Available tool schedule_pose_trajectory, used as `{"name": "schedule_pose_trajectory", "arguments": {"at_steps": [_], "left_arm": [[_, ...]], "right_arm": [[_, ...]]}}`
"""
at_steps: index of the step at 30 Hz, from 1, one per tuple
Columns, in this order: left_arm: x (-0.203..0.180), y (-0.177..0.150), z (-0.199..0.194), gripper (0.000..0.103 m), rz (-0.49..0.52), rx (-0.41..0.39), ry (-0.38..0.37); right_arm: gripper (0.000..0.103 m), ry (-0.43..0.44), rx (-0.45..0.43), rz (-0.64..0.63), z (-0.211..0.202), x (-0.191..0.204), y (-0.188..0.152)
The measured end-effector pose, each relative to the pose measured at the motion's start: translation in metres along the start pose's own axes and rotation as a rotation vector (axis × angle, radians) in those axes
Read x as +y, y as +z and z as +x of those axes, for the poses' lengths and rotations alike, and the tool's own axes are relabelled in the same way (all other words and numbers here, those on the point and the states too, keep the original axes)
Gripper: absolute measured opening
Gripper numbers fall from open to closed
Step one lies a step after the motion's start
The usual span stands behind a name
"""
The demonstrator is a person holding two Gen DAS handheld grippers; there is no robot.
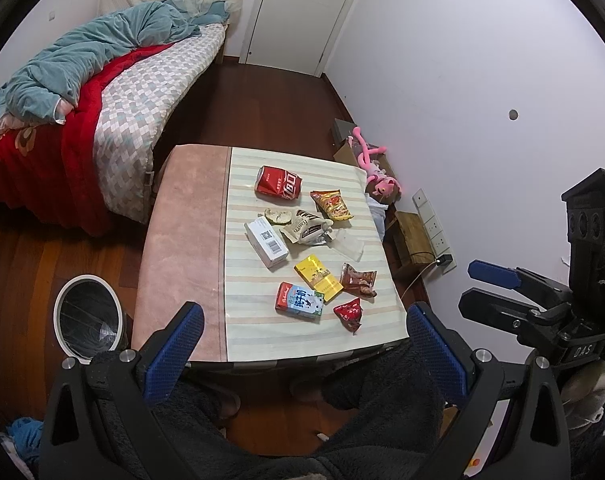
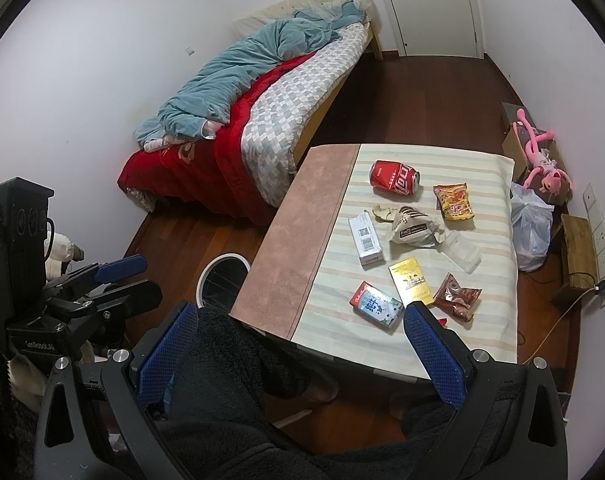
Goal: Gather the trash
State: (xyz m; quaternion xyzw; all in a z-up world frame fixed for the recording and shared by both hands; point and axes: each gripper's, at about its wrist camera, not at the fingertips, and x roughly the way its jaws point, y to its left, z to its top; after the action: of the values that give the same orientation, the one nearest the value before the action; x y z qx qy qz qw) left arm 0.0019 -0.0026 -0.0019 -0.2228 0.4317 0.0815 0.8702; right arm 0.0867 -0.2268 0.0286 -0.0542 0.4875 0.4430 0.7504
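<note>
Left gripper (image 1: 302,354): bottom of the left wrist view, blue-padded fingers spread wide, holding nothing, raised above the near table edge
Right gripper (image 2: 302,354): bottom of the right wrist view, likewise spread and empty; it also shows at the right edge of the left wrist view, jaws apart
Person: dark fleecy clothing fills the lower middle of both views, under the grippers
Bin (image 1: 88,318): white-rimmed, dark liner, on the floor at lower left of the left wrist view, just beside the table's near left corner; I cannot tell if it holds any trash
Nearest trash: milk carton (image 1: 300,300), small red wrapper (image 1: 349,314), yellow box (image 1: 316,278), brown wrapper (image 1: 358,280), all near the front of the cloth
Middle trash: white box (image 1: 266,242), crumpled paper bag (image 1: 306,230), clear plastic piece (image 1: 350,246)
Far trash: orange snack bag (image 1: 332,205), dented red can (image 1: 279,184)
Progress: by my judgement nothing is collected yet; every piece lies on the table, so the whole job is left
Surface: striped cloth (image 1: 238,280) over the right part of a low table, pink cover (image 1: 186,216) on the left strip
Room: dark wood floor; bed (image 1: 142,92) with teal and red quilts at upper left; white door (image 1: 302,12) at top; pink plush toy (image 1: 376,170) against the right wall
</note>
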Motion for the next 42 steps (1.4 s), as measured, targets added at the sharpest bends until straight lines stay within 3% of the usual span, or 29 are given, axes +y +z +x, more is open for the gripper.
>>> {"name": "schedule_pose_trajectory", "arguments": {"at_steps": [31, 33, 38, 42], "left_arm": [[0.001, -0.001, -0.001, 0.103, 0.002, -0.005, 0.006], [0.003, 0.002, 0.002, 0.103, -0.005, -0.011, 0.044], [0.021, 0.008, 0.052, 0.103, -0.037, -0.027, 0.256], [0.045, 0.005, 0.129, 0.103, -0.061, 0.085, 0.347]], "right_arm": [[0.103, 0.004, -0.016, 0.002, -0.001, 0.002, 0.003], [0.103, -0.001, -0.033, 0.014, -0.005, 0.004, 0.006], [0.103, -0.072, -0.071, 0.136, 0.008, -0.022, 0.002], [0.103, -0.146, -0.022, 0.312, 0.058, -0.076, -0.012]]}}
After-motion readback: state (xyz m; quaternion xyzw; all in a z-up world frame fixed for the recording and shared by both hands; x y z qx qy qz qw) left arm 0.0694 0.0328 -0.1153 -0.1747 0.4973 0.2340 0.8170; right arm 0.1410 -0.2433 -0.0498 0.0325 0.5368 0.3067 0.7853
